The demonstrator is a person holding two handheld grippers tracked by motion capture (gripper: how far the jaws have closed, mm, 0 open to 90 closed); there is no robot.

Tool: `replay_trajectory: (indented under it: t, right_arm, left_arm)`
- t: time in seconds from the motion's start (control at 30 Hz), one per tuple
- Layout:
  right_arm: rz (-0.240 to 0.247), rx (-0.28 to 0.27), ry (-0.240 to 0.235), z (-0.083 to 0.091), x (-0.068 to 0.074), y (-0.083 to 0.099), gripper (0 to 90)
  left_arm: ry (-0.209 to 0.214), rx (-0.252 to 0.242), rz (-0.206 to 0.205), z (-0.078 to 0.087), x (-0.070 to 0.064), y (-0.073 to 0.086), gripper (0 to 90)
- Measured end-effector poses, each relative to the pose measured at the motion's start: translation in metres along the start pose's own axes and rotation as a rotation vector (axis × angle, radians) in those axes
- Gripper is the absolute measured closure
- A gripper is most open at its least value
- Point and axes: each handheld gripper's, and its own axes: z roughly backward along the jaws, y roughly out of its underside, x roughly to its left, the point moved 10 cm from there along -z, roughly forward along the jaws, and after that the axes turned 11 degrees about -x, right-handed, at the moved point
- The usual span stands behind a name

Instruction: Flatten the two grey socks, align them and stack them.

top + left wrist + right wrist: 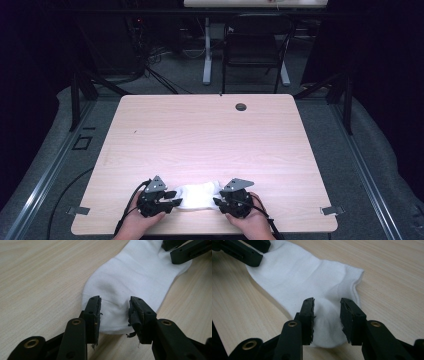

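A white sock (197,195) lies flat on the wooden table (210,135) near its front edge. My left gripper (172,199) sits at the sock's left end. In the left gripper view the left gripper (114,315) has its jaws set down on the sock (135,277) with a narrow gap, and the fabric between them is slightly puckered. My right gripper (218,201) sits at the sock's right end. There the right gripper (327,315) straddles the sock (307,277) the same way, with bunched fabric in the gap. Both are open, and neither has lifted the sock.
A round grommet hole (241,106) sits near the table's far edge. Beyond the table stand a black chair (255,45) and a white desk leg (207,50). Grey floor and dark frame bars flank the table. Broad bare tabletop stretches ahead of the sock.
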Motion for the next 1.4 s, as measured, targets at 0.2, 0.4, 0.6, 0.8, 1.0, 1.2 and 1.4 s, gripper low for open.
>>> replay_trajectory:
  t: [0.2,0.4,0.6,0.8,1.0,1.2,1.4]
  right_arm:
    - [0.000,-0.006,0.005,-0.002,-0.003,-0.002,64.2]
    - [-0.002,-0.011,0.011,-0.004,-0.006,-0.003,64.5]
    - [-0.009,-0.024,0.019,-0.006,-0.010,-0.005,64.8]
    - [-0.024,-0.027,0.030,-0.009,-0.017,-0.008,65.0]
    - [-0.029,-0.016,0.035,-0.012,-0.022,-0.011,65.2]
    - [-0.043,-0.017,0.044,-0.016,-0.030,-0.014,65.5]
    - [-0.058,-0.028,0.050,-0.017,-0.032,-0.015,65.5]
  left_arm:
    - [-0.004,-0.010,0.009,-0.003,0.004,-0.002,61.2]
    - [-0.013,-0.023,0.023,-0.008,0.009,-0.006,61.5]
    - [-0.018,-0.039,0.031,-0.014,0.015,-0.011,62.0]
    - [-0.018,-0.051,0.052,-0.019,0.020,-0.015,62.0]
    - [-0.021,-0.057,0.071,-0.024,0.024,-0.020,61.9]
    - [-0.037,-0.071,0.081,-0.029,0.029,-0.024,61.9]
    - [-0.039,-0.075,0.082,-0.030,0.030,-0.024,61.8]
